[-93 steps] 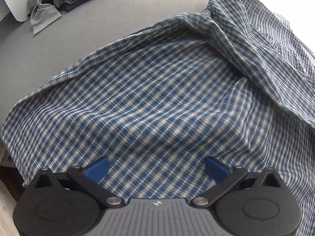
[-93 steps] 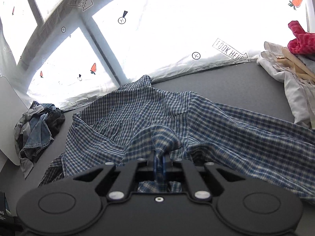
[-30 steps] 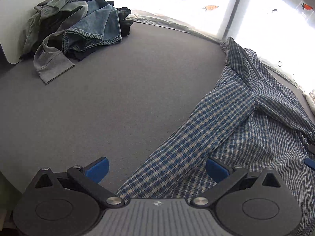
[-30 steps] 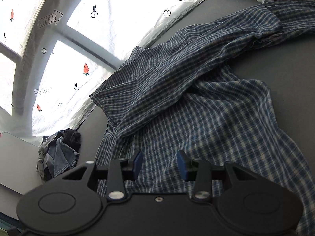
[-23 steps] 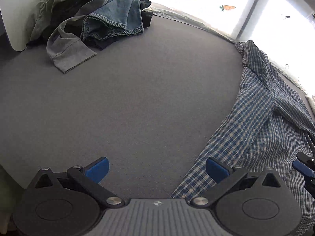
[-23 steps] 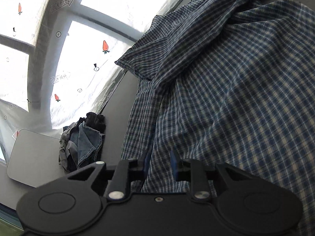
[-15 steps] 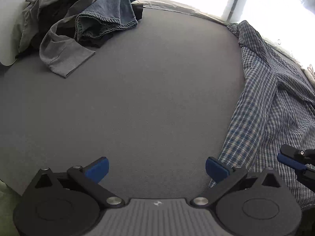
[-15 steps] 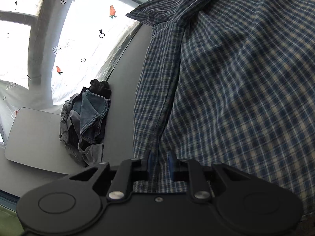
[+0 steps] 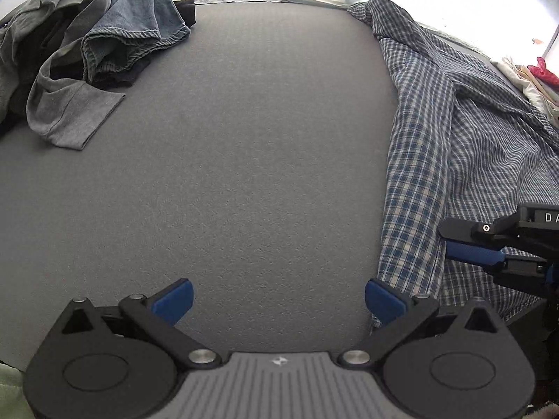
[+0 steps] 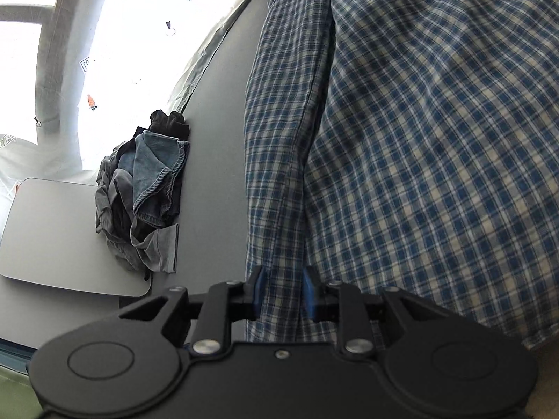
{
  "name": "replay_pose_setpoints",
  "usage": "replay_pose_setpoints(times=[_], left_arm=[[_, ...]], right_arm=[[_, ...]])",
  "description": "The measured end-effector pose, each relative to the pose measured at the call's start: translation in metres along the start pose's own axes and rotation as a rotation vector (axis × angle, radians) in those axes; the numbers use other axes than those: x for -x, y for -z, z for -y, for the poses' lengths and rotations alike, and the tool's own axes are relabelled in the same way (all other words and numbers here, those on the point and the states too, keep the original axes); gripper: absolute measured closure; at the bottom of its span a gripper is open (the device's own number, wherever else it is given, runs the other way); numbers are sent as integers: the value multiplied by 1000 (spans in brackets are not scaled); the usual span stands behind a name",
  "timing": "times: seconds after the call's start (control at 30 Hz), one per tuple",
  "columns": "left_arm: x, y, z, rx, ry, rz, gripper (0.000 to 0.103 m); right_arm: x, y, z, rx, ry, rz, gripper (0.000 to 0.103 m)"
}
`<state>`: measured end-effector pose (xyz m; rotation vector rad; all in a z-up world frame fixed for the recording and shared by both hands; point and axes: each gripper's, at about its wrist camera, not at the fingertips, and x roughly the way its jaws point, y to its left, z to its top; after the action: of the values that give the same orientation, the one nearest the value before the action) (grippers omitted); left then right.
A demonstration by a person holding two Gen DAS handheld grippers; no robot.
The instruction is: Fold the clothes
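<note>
Our right gripper (image 10: 282, 291) had its jaws opening, the plaid shirt (image 10: 401, 132) hem between them with gaps at both pads, while our left gripper (image 9: 278, 298) stood wide and empty beside that hem. The shirt lay spread, well apart from the denim pile (image 9: 87, 45). We judged it best to seat the hem deep before closing.

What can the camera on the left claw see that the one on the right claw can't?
Only the left view shows the red and pale laundry at the far right, and the right claw from the side. Only the right view shows the grey board and the carrot-print curtain. Both show the plaid shirt, the dark clothes pile and the grey table.
</note>
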<state>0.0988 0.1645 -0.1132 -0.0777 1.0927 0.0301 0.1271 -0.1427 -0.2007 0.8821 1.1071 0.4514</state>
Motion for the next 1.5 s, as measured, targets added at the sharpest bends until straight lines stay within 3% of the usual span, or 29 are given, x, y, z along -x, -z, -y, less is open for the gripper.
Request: replay_pose_setpoints(times=[0.13, 0.23, 0.33, 0.7, 0.93, 1.3, 1.5], left_arm=[[-4, 0, -3, -10, 5, -14, 0], [-5, -2, -7, -1, 0, -15, 0], [-6, -4, -9, 19, 1, -8, 0], [-13, -20, 27, 34, 38, 1, 0], [-25, -22, 91, -37, 70, -17, 0], [-39, -17, 144, -51, 29, -64, 0], [-48, -11, 151, -62, -28, -102, 0]], right_arm=[[-4, 6, -3, 13, 0, -2, 77], [-4, 7, -7, 42, -9, 9, 91], [-3, 5, -15, 89, -20, 21, 99], [33, -11, -24, 237, 3, 46, 100], [69, -35, -2, 252, 49, 56, 100], [105, -71, 41, 228, 118, 67, 101], [89, -81, 50, 271, 194, -13, 99]])
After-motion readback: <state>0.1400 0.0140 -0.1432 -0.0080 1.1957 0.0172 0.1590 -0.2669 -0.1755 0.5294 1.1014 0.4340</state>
